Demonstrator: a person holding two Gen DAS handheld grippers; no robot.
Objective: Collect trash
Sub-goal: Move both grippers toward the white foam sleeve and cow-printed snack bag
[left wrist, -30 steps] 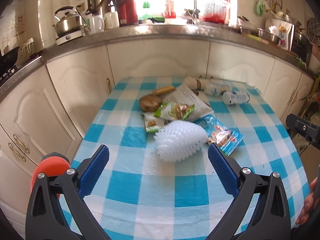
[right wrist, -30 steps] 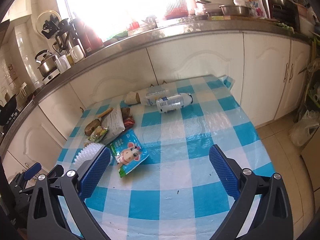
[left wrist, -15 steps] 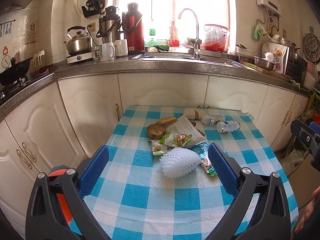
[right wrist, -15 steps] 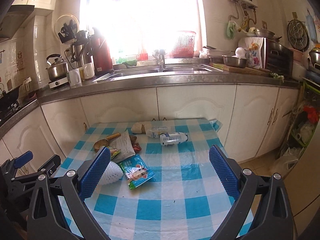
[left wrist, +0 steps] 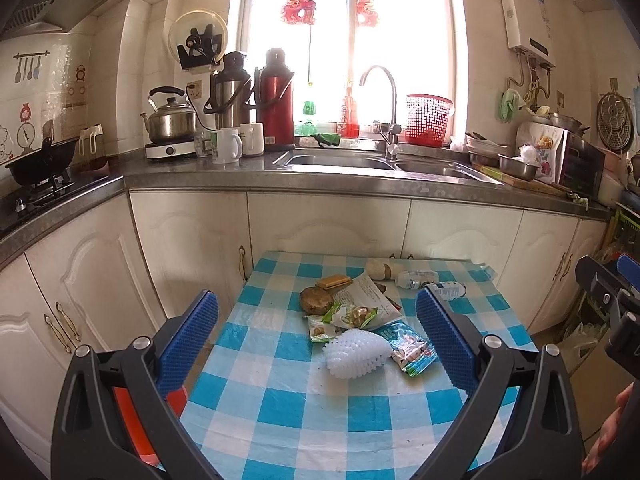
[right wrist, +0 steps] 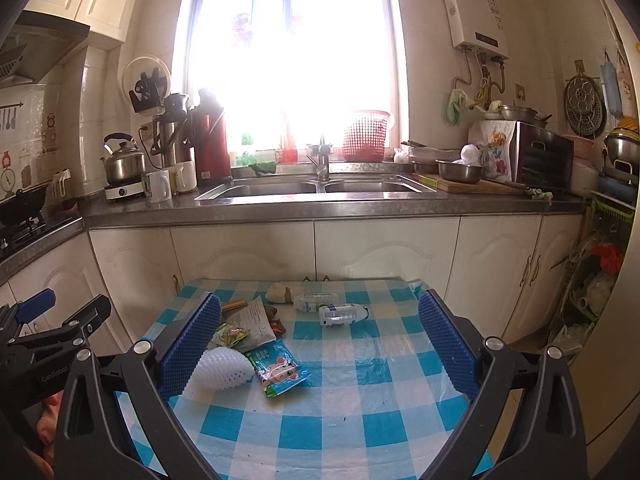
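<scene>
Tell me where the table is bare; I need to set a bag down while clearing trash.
The near half of the table is bare, in front of the foam net and cartoon packet. The right side, near of the bottles, is free too. The far left is crowded: wrappers, paper and food scraps overlap.

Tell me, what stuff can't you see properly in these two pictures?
- Orange thing by the table: left wrist view, mostly hidden behind the left tool.
- Paper sheet: print too small to read in either view.
- White foam net: right wrist view, partly behind the right tool.
- Window: glare hides outside.
</scene>
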